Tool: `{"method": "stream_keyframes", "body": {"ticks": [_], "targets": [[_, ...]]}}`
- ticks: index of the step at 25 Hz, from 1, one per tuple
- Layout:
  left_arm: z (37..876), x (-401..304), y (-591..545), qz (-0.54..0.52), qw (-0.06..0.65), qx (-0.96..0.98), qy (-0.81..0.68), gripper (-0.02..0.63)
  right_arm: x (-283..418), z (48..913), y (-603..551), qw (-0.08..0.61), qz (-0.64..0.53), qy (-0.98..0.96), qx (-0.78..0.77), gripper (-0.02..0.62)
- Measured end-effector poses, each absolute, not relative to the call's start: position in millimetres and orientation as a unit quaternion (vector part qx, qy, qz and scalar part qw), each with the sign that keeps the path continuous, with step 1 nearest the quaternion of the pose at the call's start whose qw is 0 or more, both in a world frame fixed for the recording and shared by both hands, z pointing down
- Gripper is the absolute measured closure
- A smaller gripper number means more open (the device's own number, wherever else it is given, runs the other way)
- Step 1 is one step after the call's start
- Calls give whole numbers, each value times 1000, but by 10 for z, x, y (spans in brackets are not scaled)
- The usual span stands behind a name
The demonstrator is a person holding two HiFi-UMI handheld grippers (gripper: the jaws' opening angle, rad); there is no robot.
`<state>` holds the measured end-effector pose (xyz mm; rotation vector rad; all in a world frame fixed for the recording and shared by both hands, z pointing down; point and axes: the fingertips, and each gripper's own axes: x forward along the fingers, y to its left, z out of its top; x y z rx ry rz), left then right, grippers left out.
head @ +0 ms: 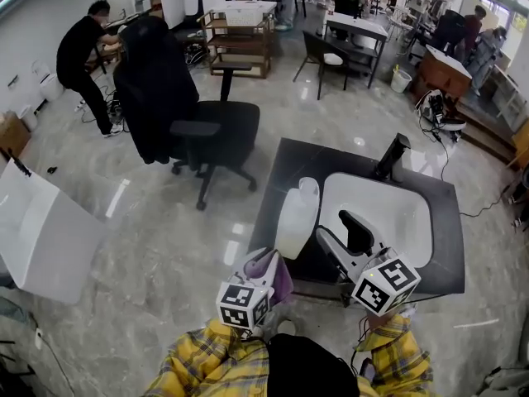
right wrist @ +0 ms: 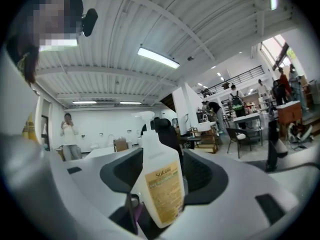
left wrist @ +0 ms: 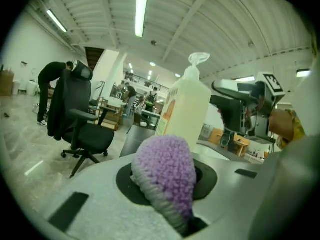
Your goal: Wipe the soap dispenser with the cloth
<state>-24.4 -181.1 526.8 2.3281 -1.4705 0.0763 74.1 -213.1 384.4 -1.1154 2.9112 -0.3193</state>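
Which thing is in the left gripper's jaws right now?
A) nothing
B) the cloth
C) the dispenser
B: the left gripper is shut on the purple cloth, which bulges out between its jaws, while the dispenser stands beyond it, clear of those jaws.

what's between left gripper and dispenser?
Only the cloth that the left gripper clamps; the dispenser stands just beyond it. The left gripper view shows this, and the head view shows nothing else between them.
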Motion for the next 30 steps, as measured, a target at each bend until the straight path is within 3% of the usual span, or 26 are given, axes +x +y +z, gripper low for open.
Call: {"method": "stream_keyframes", "body": {"ticks": [4, 13, 28, 30], "targets": [[4821, -337, -1792, -27, 170, 848, -501, 549, 555, 3635, -2164, -5, -51, 967, -250, 368], [4289, -416, -1651, -65, 142, 872, -464, 549, 93, 3546, -2157, -99, 56, 993, -43, 362], [4153, -403, -1639, -88, 136, 869, -468, 549, -149, 3712, -2210, -159, 67, 973, 157, 351], [4169, -403, -1640, -86, 137, 869, -467, 549, -159, 3714, -2189, -163, 71, 970, 167, 399]]}}
